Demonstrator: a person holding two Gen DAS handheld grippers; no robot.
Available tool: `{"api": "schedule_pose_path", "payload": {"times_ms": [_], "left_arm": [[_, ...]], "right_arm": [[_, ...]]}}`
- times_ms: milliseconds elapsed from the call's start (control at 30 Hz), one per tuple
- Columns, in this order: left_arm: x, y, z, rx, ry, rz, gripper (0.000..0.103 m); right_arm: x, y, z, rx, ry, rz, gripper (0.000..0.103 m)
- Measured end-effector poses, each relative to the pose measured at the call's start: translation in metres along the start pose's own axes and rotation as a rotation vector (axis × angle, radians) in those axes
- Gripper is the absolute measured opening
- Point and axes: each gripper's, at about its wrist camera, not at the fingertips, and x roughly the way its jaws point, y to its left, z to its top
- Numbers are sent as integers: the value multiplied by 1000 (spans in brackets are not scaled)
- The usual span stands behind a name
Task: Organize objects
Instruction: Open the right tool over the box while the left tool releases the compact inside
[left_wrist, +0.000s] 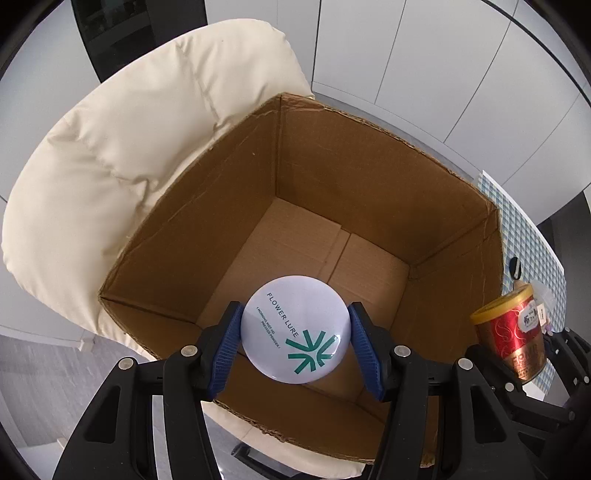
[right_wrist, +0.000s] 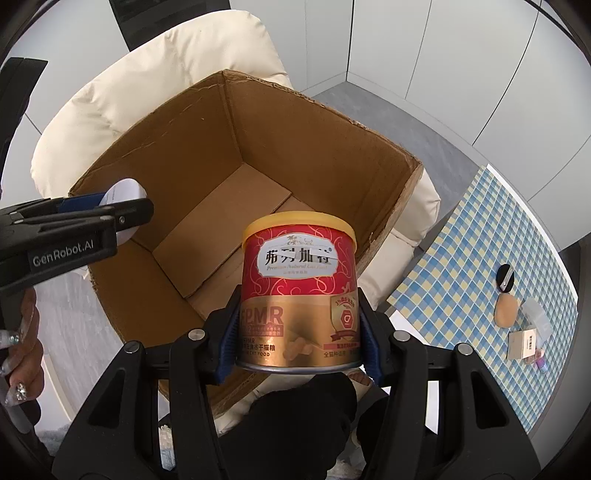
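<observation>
Left wrist view shows the left gripper (left_wrist: 295, 341) clamped on the white compact (left_wrist: 295, 328) above the open cardboard box (left_wrist: 369, 177), while the right gripper (right_wrist: 300, 332) squeezes the cat food can (right_wrist: 300, 288) near the box rim, probably both ready for dropping inside.

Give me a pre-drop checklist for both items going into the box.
1. Left hand-held gripper shut on powder compact: ok.
2. Compact over the open cardboard box: ok.
3. Right hand-held gripper shut on cat food can: ok.
4. Can over the box opening: cannot tell, it seems near the front rim.
5. Box floor free of items: ok.
6. Box steady on the cream cushion: cannot tell.
</observation>
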Motion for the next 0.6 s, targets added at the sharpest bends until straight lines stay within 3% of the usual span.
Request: {"api": "schedule_pose_path", "payload": {"times_ms": [300,333,433,600], "left_arm": [[-3,0,-1,-3,-17,-15,59],[-4,0,0,-1,-18,-3,64],[-12,-2,1,14,-63,36,82],[-21,-4,0,20,-106,45,86]], "right_arm": [[5,9,5,-25,-12,1,56],[3,10,5,-23,-28,12,58],[1,9,9,6,-60,38,103],[3,6,12,47,-56,39,103]]}}
